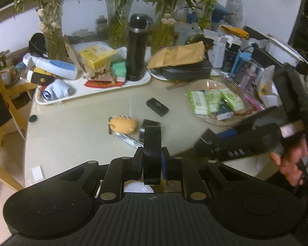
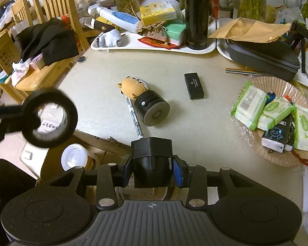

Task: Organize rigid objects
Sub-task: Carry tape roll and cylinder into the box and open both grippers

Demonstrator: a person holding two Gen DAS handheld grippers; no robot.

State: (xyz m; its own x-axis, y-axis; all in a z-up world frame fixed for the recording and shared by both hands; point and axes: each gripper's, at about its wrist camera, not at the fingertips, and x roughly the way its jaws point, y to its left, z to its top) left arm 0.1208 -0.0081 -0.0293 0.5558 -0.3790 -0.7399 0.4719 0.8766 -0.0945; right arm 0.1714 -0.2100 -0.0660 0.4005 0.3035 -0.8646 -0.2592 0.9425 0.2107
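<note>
So the left gripper (image 1: 152, 163) is pinching a black tape roll (image 1: 152, 153) edge-on, pads squeezing its flat sides, with the roll standing upright between the fingers. In the right wrist view the same roll (image 2: 49, 117) is showing up at the left as a fat matte black ring with a big round hole you can see straight through, hanging in the air off the near left edge of the table (image 2: 104, 94).

The right gripper (image 2: 153, 172) is clamping down on a black boxy thing (image 2: 152, 162), kind of a cube on top with a rounded, darker lower body and a little vertical tab on the front. Jaws are pressing on both its sides, blue pad showing on the right one. It's sitting just over the near edge of the table.

On the bare beige tabletop past it, a toy with a tan animal head and a black cylinder base (image 2: 145, 102) is lying on its side, resting on a long thin wrapped strip (image 2: 133, 116). A small flat black case (image 2: 194, 86) is lying to the right of that. Further right, a paper-lined basket (image 2: 277, 153) is holding green wipe packs. At the far side, a white tray (image 2: 154, 47) is carrying a tall black flask (image 2: 196, 14) and lots of clutter.
</note>
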